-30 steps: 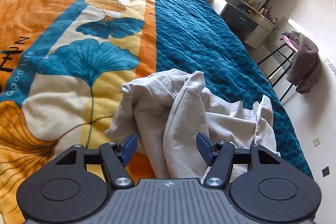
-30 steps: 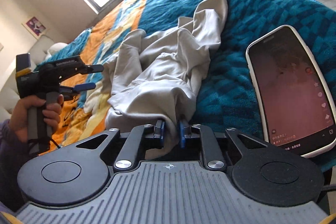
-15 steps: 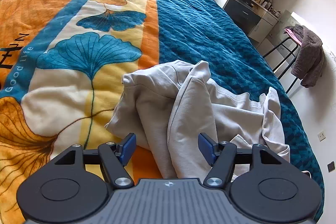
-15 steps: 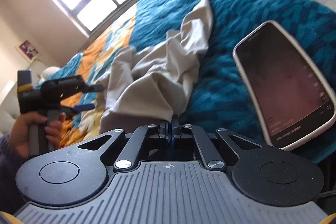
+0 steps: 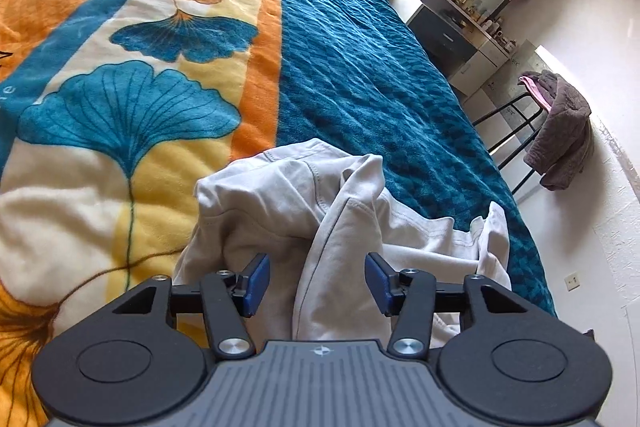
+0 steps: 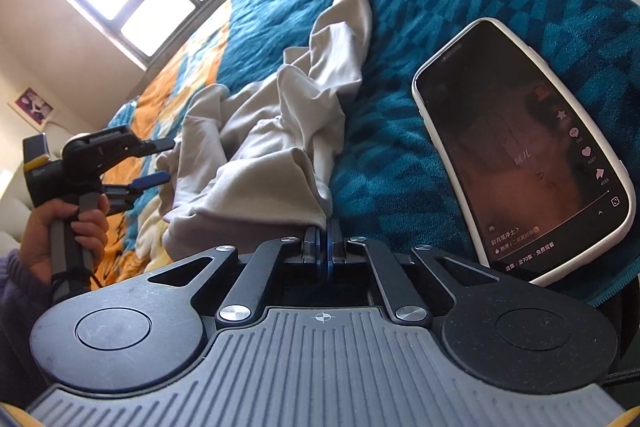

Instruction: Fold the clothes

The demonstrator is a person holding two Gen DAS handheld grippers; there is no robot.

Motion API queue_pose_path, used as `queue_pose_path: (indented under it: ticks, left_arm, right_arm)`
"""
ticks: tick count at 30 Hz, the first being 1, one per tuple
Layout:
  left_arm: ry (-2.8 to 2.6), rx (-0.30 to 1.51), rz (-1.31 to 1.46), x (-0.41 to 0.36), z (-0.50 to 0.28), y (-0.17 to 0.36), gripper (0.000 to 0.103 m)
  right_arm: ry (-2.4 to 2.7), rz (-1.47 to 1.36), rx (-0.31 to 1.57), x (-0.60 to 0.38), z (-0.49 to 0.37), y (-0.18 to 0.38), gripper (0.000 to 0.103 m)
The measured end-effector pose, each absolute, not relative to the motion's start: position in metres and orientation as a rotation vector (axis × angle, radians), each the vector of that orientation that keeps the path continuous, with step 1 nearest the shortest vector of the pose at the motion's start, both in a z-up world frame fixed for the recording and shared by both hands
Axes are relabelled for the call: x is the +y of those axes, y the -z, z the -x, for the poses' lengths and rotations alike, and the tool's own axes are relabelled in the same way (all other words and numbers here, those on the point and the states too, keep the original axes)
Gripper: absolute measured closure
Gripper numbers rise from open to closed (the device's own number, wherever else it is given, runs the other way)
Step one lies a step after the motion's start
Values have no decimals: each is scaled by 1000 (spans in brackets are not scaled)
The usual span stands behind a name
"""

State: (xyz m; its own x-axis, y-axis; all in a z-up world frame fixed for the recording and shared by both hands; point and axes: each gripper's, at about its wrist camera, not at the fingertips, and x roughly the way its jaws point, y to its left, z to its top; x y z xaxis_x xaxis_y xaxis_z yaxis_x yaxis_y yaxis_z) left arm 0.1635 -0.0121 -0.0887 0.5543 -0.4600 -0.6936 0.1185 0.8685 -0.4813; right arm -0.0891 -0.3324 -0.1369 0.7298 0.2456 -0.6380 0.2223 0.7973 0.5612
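Having advanced over the crumpled garment point(image 5: 280, 211), the left gripper point(image 5: 316, 281) is closing, pads not yet touching, while the right gripper point(image 6: 325, 247) stays clenched on its edge; a loose bite could slip.

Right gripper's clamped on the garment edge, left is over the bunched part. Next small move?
Probably ease the left gripper down so its closing jaws pinch the raised fold of the beige garment between them; the right gripper already clamps an edge, and the cloth lies crumpled.
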Motion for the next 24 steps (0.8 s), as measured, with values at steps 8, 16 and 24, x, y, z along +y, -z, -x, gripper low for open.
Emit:
queue_pose_path:
  ticks: [8, 16, 24]
  left_arm:
    - [447, 914, 340, -37, -198, 88, 55]
    - [450, 976, 155, -68, -215, 89, 76]
    - [351, 899, 163, -45, -184, 62, 101]
  right_arm:
    - [-21, -664, 770, -333, 87, 137, 96]
    - [-31, -675, 779, -334, 83, 139, 94]
    - [-30, -683, 776, -334, 83, 137, 91]
